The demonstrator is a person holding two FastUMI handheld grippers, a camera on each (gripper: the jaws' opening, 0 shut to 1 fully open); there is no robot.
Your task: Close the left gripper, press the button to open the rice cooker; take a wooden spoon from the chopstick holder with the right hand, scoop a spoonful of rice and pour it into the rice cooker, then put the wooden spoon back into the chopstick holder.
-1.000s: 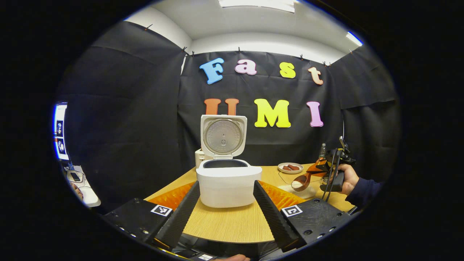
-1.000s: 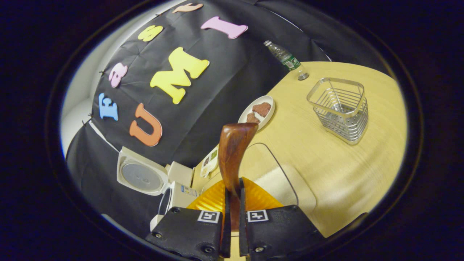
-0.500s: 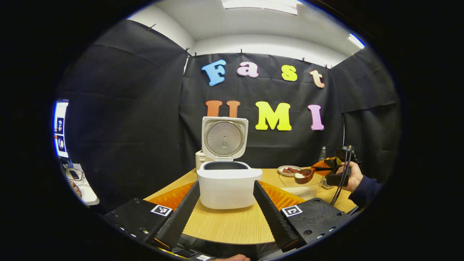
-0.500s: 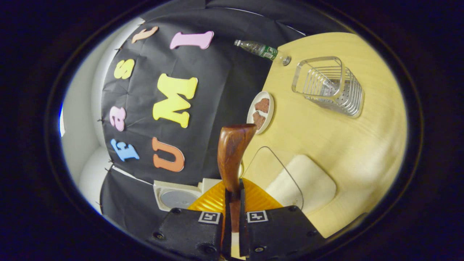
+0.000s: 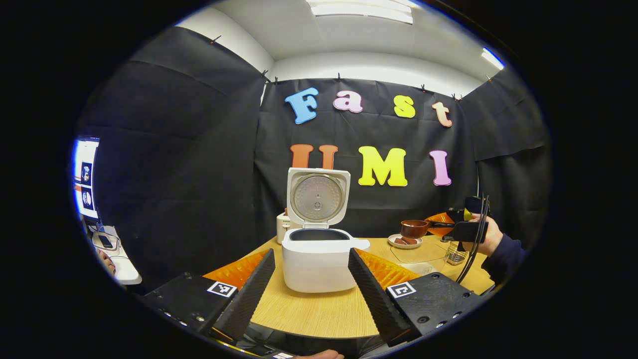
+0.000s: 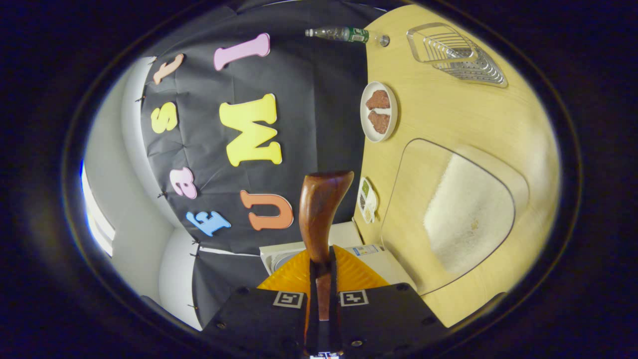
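Note:
The white rice cooker (image 5: 315, 259) stands on the table with its lid (image 5: 318, 197) up, and it also peeks out low in the right gripper view (image 6: 349, 252). My left gripper (image 5: 311, 294) is open, its fingers wide apart in front of the cooker and touching nothing. To the right, a hand holds my right gripper (image 5: 461, 230) in the air, shut on the handle of the wooden spoon (image 5: 414, 228). The spoon's bowl is level, above the plate and right of the cooker. In the right gripper view, that gripper (image 6: 323, 264) clamps the spoon (image 6: 321, 209). The rice in the bowl is hidden.
A clear container of rice (image 6: 463, 214) sits on the table right of the cooker (image 5: 417, 253). Behind it are a small plate (image 6: 379, 110) with brown pieces, a wire chopstick holder (image 6: 456, 50) and a plastic bottle (image 6: 344, 34). A monitor (image 5: 83, 179) glows far left.
The right gripper has lifted the spoon out of the rice container, rolled it level and raised it. The left gripper has barely shifted.

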